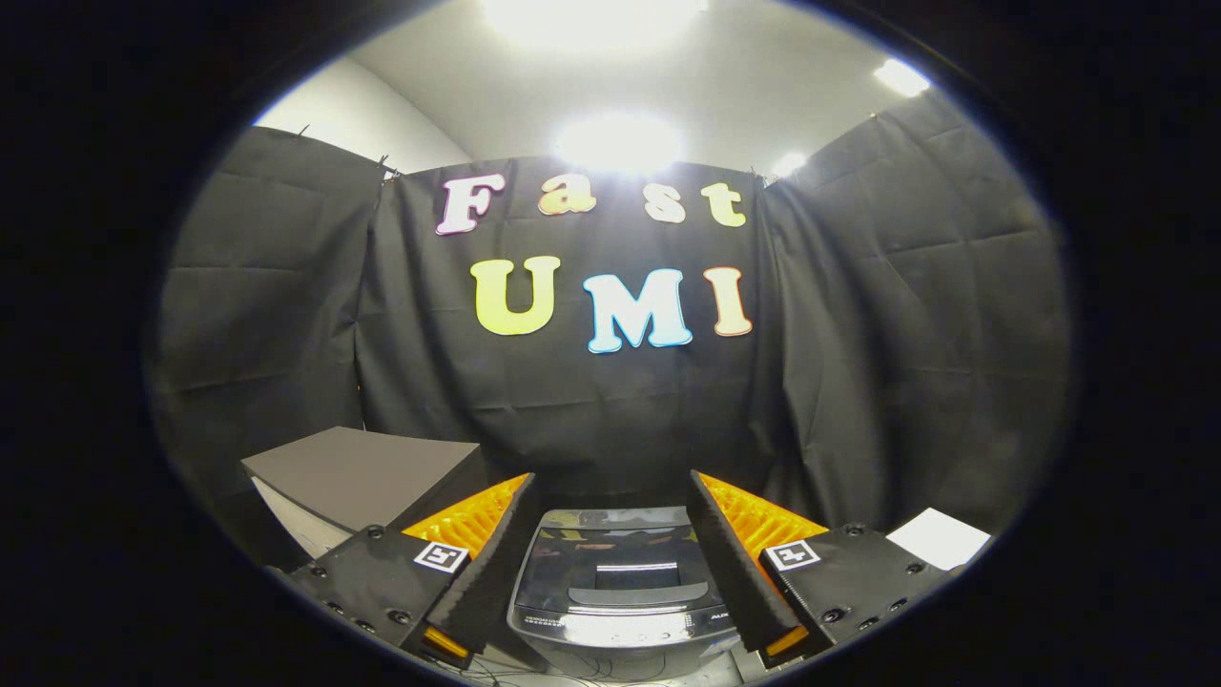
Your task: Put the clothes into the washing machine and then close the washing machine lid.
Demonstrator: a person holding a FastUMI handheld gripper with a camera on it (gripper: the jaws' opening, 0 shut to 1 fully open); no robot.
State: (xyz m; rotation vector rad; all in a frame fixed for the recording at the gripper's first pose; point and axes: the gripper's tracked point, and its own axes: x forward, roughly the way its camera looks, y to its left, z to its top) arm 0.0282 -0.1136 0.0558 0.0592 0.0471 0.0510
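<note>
Gripper fingers spread wide, gripping nothing. Washing machine sits between and just ahead of them, lid down. Grey box at far left; white sheet right.

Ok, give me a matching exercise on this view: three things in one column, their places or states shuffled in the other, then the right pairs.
Things:
1. washing machine
2. grey box
3. hand-held gripper
4. white sheet

Places or states:
A. fingers spread apart, nothing held
B. lid down, seen between the fingers
C. flat, beside the right finger
D. beyond the left finger, against the cloth wall

Pairs: 1-B, 2-D, 3-A, 4-C
</note>
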